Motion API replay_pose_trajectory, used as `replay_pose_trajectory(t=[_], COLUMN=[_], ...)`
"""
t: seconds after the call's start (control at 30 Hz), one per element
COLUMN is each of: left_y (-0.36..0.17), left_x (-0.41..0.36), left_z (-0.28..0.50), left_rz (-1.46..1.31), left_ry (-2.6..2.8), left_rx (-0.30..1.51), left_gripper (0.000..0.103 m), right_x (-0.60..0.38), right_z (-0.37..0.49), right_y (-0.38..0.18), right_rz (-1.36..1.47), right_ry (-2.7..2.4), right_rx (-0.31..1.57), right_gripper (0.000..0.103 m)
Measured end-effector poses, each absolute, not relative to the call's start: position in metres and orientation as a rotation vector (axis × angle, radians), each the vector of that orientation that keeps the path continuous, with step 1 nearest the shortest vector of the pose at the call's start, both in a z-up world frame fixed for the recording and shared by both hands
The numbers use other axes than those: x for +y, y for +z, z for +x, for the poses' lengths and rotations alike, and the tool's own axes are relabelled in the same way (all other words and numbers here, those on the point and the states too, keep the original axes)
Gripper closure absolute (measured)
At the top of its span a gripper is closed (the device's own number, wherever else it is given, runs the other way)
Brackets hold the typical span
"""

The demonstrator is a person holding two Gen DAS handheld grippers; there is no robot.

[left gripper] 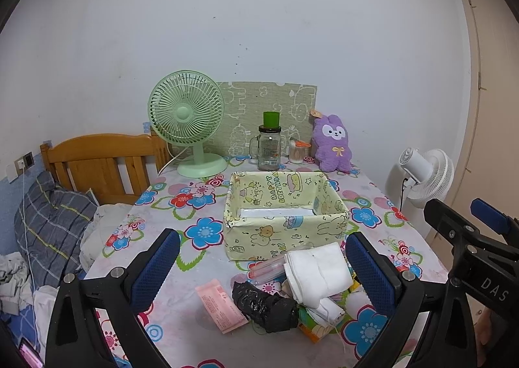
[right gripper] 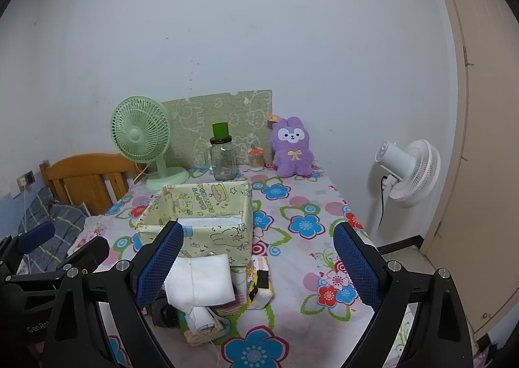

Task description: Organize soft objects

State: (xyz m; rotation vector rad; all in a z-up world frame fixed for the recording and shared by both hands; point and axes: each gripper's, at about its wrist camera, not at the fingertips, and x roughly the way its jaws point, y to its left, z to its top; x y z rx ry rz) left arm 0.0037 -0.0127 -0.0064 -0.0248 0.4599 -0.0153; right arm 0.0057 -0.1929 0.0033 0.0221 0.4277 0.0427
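Hovering above the near edge of the bench, the left gripper stands released, jaws wide and holding nothing. The right gripper is likewise released and empty. Between the blue pads a folded white cloth tops a small pile, touching the near wall of the yellow cartoon-print box. A black crumpled bundle and a pink packet lie near the box's front, left of the cloth. Beyond the box stand a green fan, a glass jar and a purple plush rabbit.
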Motion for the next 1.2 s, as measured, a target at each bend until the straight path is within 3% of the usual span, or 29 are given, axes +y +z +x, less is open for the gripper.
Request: replay_pose_trajectory(t=[1.2], left_y=[-0.0117], left_x=[-0.0131], left_z=[0.0012], left_rz=[-0.033], left_ry=[-0.035], left_rx=[0.462], left_gripper=[0.000], right_x=[-0.1955], right_z=[0.0048], right_y=[0.0025], right_rz=[0.028], right_ry=[0.041], right_rx=[0.429], right_gripper=[0.008])
